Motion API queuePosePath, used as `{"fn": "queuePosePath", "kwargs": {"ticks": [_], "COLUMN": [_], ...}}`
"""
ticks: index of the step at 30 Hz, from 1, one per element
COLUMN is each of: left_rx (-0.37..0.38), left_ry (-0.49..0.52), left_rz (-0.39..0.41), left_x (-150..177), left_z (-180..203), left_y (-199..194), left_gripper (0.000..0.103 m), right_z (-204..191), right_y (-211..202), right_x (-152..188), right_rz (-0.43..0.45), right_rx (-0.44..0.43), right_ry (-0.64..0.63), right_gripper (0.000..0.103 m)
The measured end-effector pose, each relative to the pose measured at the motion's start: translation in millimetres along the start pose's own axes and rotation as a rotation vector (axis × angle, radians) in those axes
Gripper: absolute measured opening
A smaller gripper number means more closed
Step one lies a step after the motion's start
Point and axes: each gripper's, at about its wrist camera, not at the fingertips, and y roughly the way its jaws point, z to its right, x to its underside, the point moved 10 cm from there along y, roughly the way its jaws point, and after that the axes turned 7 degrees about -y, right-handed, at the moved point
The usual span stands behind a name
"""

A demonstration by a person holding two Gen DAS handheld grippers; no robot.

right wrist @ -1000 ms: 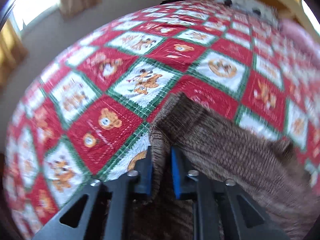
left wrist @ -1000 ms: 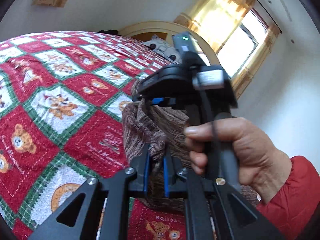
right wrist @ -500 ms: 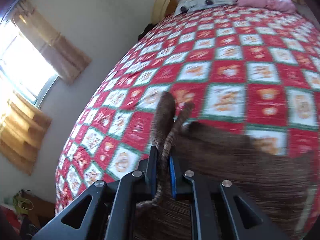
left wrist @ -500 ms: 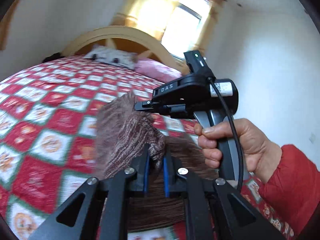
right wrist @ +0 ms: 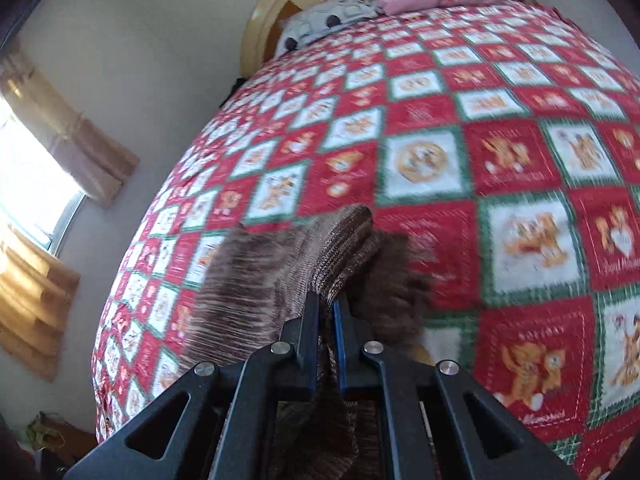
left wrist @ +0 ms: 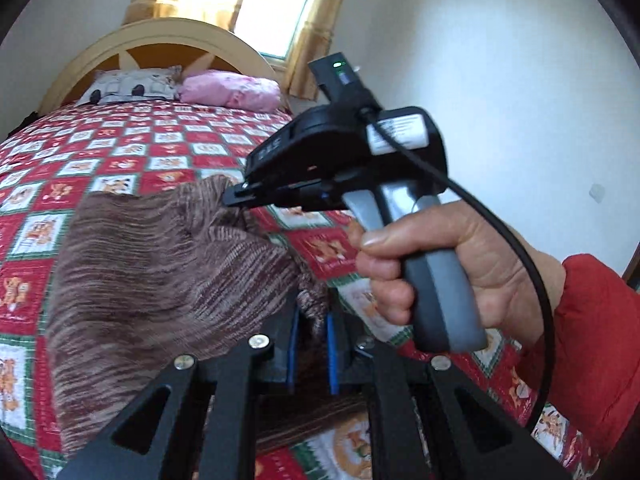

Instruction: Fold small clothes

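Observation:
A brown striped knit garment hangs lifted above the red, white and green patchwork bedspread. My left gripper is shut on one bunched edge of it between its blue pads. In the left wrist view the right gripper pinches another edge of the garment, with a hand in a red sleeve around its handle. The right wrist view shows my right gripper shut on a fold of the same knit, which drapes to both sides of the fingers.
The bedspread covers a wide bed with a curved yellow headboard. A pink pillow and a grey patterned pillow lie at the head. Curtained windows and white walls surround the bed.
Both grippers have swung across the bed carrying the garment, rolling as they went. The headboard and pillows have come into view, and the knit now hangs spread between the two grips.

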Motion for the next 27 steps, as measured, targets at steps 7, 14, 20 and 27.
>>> {"fn": "queuePosePath", "kwargs": {"ticks": [7,14,20,27], "left_rx": [-0.001,0.043,-0.015,-0.333], "left_ry": [-0.001,0.029,0.002,-0.116], "left_rz": [-0.091,-0.194,-0.119,-0.075], "left_x": [20.3,37.6,38.3,13.0], "left_z": [2.0,-5.7,-42.6,-116.6], "left_y": [12.8,-7.9,-66.7,-77.4], "left_gripper": [0.012,0.029,0.077,0.077], "right_z": [22.2,35.2,-8.5,-45.6], "right_y": [12.7,-30.0,-89.1,-64.0], "right_x": [23.3,41.5,77.6,94.0], "right_rz": [0.002,0.052,0.176,0.143], "right_rx": [0.018,0.163,-0.021,0.070], "right_ry": [0.022,0.050,0.105,-0.054], "right_gripper": [0.006,0.009,0.071,0.071]}}
